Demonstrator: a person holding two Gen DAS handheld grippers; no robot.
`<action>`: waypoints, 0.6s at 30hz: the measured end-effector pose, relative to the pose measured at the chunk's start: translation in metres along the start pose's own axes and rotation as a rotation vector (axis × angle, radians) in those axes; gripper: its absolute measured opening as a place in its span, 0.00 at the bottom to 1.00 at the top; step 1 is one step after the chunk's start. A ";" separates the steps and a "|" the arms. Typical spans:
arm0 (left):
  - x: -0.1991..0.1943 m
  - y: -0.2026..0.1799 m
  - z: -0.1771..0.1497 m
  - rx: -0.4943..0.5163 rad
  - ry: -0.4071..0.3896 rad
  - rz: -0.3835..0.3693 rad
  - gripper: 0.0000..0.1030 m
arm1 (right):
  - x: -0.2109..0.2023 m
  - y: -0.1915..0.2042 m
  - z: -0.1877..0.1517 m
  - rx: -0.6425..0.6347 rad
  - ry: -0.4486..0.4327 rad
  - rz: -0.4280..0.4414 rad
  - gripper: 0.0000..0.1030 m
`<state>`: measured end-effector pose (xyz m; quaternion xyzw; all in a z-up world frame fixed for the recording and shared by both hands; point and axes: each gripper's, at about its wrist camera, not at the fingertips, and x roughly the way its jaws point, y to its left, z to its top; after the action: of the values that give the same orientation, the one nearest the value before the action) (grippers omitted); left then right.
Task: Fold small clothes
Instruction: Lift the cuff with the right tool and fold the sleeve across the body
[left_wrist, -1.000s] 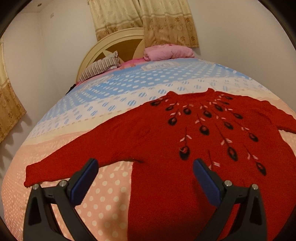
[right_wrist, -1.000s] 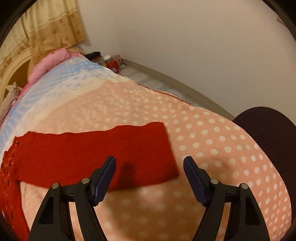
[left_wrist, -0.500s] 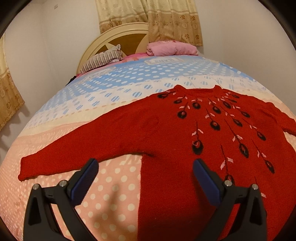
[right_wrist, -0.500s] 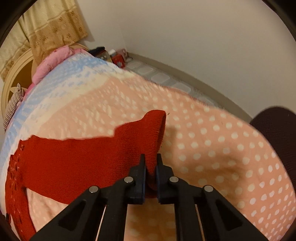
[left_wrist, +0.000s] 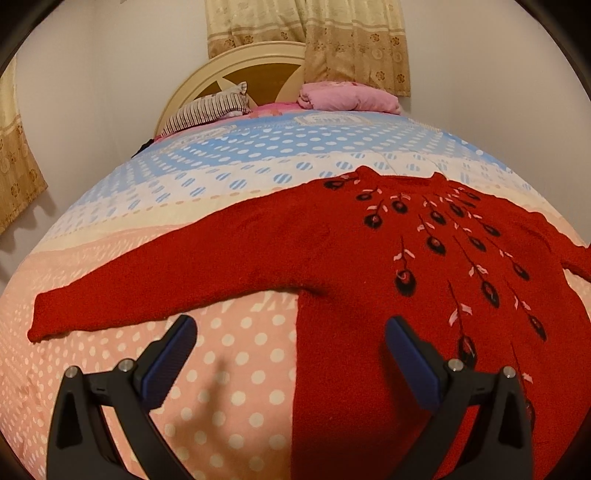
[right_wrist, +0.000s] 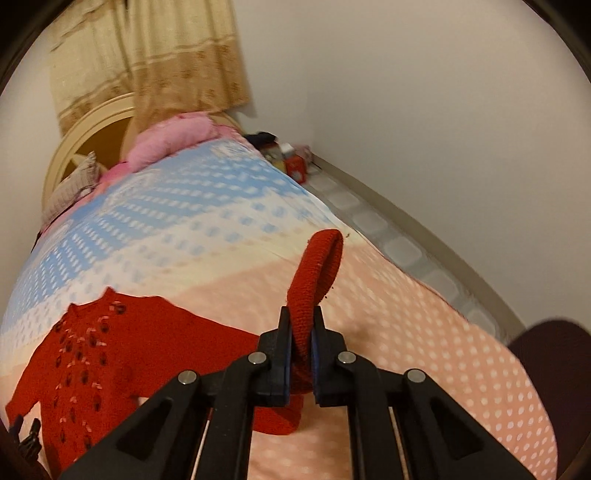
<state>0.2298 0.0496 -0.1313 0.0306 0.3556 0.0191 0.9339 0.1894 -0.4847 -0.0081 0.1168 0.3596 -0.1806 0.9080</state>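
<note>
- Holding the end of one sleeve (right_wrist: 317, 273) of the red sweater (left_wrist: 369, 258) in my right tongs (right_wrist: 300, 354); their tips are clamped together on the knit, and the cuff loops up above them, lifted off the bed (right_wrist: 406, 332).
- My left tongs (left_wrist: 288, 354) hover wide apart over the sweater's side edge, gripping nothing; one tip is over the dotted bedspread, the other over the red body.
- Sweater lies front up and spread flat across the pink-dotted part of the bed, neck toward the headboard (left_wrist: 229, 70); its other sleeve (left_wrist: 147, 291) stretches straight out to the side, cuff resting on the cover.
- I judge the knit to be soft, thick and fairly light; it droops wherever it is not held, so a raised sleeve will sag and drag the shoulder along with it.
- It looks fuzzy rather than slick, so a pinch through both layers should hold without slipping; a shallow bite on one layer may stretch the cuff.
- Good holds, as I see it, are the cuffs, the shoulder seams and the bottom hem corners; the decorated chest offers no edge to grab.
- Striped pillow (left_wrist: 207, 112) and pink bundle (left_wrist: 347, 98) sit well apart, up by the headboard.
</note>
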 end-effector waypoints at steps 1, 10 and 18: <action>0.000 0.002 0.000 -0.004 0.000 -0.001 1.00 | -0.004 0.009 0.004 -0.014 -0.008 0.006 0.07; 0.000 0.019 -0.005 -0.061 -0.003 -0.023 1.00 | -0.046 0.107 0.035 -0.156 -0.095 0.079 0.07; 0.001 0.038 -0.012 -0.108 0.000 -0.039 1.00 | -0.065 0.184 0.037 -0.269 -0.125 0.133 0.07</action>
<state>0.2223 0.0880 -0.1378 -0.0270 0.3548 0.0200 0.9344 0.2439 -0.3145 0.0787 0.0061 0.3150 -0.0774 0.9459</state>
